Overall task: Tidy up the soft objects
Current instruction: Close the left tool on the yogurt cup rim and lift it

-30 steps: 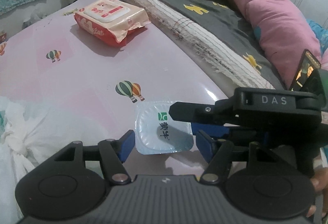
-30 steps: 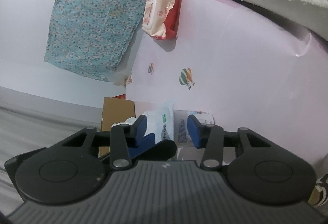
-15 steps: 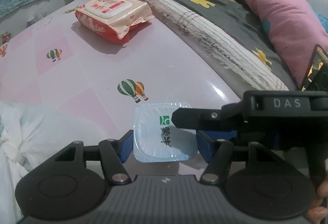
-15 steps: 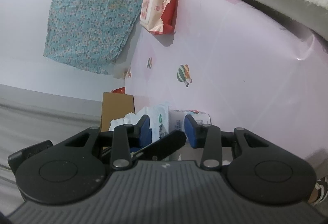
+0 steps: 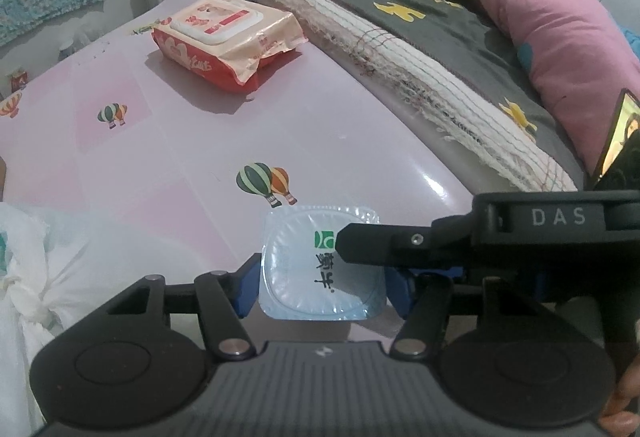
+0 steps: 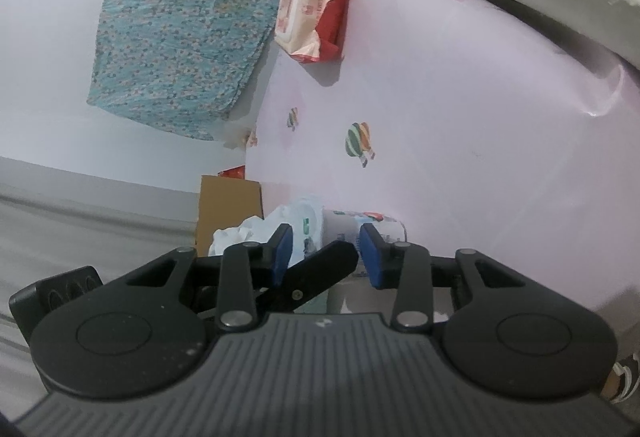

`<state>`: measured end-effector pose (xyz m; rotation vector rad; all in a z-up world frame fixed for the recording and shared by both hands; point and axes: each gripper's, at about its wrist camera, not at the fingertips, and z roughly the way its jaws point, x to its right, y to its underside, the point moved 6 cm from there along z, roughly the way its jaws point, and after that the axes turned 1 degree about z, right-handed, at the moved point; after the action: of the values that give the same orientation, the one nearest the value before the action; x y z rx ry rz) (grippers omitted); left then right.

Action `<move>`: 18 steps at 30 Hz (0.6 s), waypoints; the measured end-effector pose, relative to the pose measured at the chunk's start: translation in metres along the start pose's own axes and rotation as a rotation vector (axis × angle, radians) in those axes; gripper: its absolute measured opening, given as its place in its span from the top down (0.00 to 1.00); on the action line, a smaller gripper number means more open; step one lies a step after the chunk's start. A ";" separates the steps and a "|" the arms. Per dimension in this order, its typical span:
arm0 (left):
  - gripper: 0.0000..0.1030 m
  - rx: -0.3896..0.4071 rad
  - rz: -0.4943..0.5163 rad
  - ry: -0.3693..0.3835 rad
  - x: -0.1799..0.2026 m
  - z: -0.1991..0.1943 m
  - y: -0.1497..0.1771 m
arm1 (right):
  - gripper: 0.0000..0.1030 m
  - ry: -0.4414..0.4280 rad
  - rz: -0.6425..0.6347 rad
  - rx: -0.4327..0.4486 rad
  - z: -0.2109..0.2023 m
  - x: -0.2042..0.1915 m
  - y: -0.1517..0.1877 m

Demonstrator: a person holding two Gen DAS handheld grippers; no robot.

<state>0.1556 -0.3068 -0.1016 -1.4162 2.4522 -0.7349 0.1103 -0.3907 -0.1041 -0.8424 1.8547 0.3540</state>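
Left claw [image 5: 320, 287] clamps a foil-lidded square yogurt cup [image 5: 322, 269]; right claw [image 6: 326, 251], narrowing, straddles it.

Yogurt cup [image 5: 322, 269]: one, between the left gripper's [image 5: 322, 287] fingers
Wet-wipe pack [image 5: 226, 41]: one, well ahead of that gripper
White plastic bag [image 5: 36, 269]: one, to its left
Hot-air-balloon prints [image 5: 266, 183]: three in the left wrist view, ahead and to the left
Pink pillow [image 5: 568, 49]: one, ahead on the right
Grippers: two, the right gripper [image 6: 326, 251] beside the cup
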 end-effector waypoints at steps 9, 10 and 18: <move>0.38 0.046 0.003 0.004 0.003 -0.019 -0.001 | 0.69 -0.017 -0.026 0.027 -0.012 -0.013 0.003; 0.38 0.053 0.003 0.005 0.003 -0.023 -0.002 | 0.69 -0.019 -0.031 0.030 -0.014 -0.016 0.003; 0.38 0.142 -0.028 0.010 -0.001 -0.069 -0.004 | 0.69 -0.039 -0.126 0.059 -0.031 -0.062 0.014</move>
<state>0.1308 -0.2860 -0.0408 -1.3987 2.3398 -0.9050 0.0940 -0.3749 -0.0371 -0.9008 1.7577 0.2340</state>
